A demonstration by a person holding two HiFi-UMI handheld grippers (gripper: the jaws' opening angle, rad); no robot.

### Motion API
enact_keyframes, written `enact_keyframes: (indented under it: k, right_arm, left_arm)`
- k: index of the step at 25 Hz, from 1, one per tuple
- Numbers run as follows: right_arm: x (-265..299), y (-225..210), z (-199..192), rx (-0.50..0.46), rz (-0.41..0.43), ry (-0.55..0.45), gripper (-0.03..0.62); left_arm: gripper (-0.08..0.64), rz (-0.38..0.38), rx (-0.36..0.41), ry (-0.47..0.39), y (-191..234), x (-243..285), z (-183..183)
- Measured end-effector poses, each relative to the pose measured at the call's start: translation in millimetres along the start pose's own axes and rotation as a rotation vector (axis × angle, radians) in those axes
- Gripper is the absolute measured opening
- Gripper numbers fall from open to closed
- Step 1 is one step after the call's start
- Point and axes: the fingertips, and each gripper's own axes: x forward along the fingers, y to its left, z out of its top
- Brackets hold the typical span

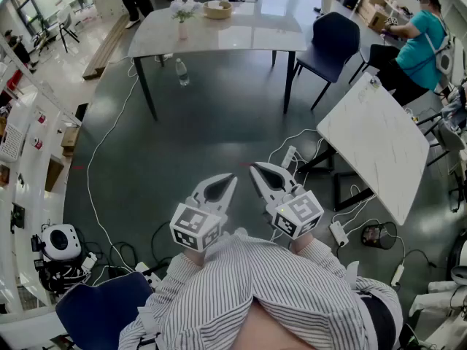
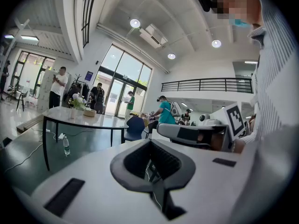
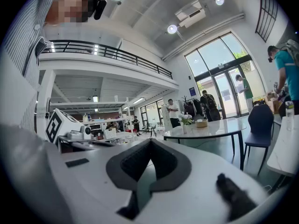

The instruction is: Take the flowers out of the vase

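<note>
Nothing of the task is done, as far as the pictures show. The left gripper point(image 1: 231, 178) and the right gripper point(image 1: 255, 168) are held close in front of the person's body, tips pointing forward and nearly side by side. On each, the jaws are clenched together with nothing between them; both gripper views show pad meeting pad and only the room beyond. The flowers point(image 1: 182, 9) stand in the vase point(image 1: 182, 29), which sits on a table point(image 1: 219, 46) far ahead of the fingertips, well apart from both and a little to the left of the left gripper's tips. A bowl point(image 1: 217, 9) sits on the same table just to the right of the vase, and a bottle point(image 1: 182, 71) stands on the floor under the table, between the fingertips and the vase. By my reading everything remains: close the distance to the table, open a gripper, take the stems and lift them clear of the vase.
</note>
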Motion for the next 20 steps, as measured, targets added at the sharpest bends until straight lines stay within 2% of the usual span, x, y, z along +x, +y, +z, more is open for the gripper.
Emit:
enact_keyframes:
  k: [10, 12, 16, 20]
  right_arm:
    - [1.3, -3.8, -3.8, 0.025, 0.029, 0.011, 0.014]
    - [0.3, -9.9, -1.3, 0.057, 0.026, -0.014, 0.015]
    - [-1.7, -21.0, -6.9, 0.180, 0.070, -0.033, 0.015]
    - [-10.6, -35.0, -9.1, 0.184, 0.038, -0.035, 0.015]
  left_arm:
    - [0.011, 0.015, -0.011, 0.026, 1.8, 17.3, -3.6]
    - [0.011, 0.015, -0.012, 0.026, 1.1, 21.0, -4.0]
    - [0.011, 0.014, -0.042, 0.016, -0.2, 30.9, -8.1]
    - [0.011, 0.041, -0.055, 0.020, -2.7, 37.5, -14.2]
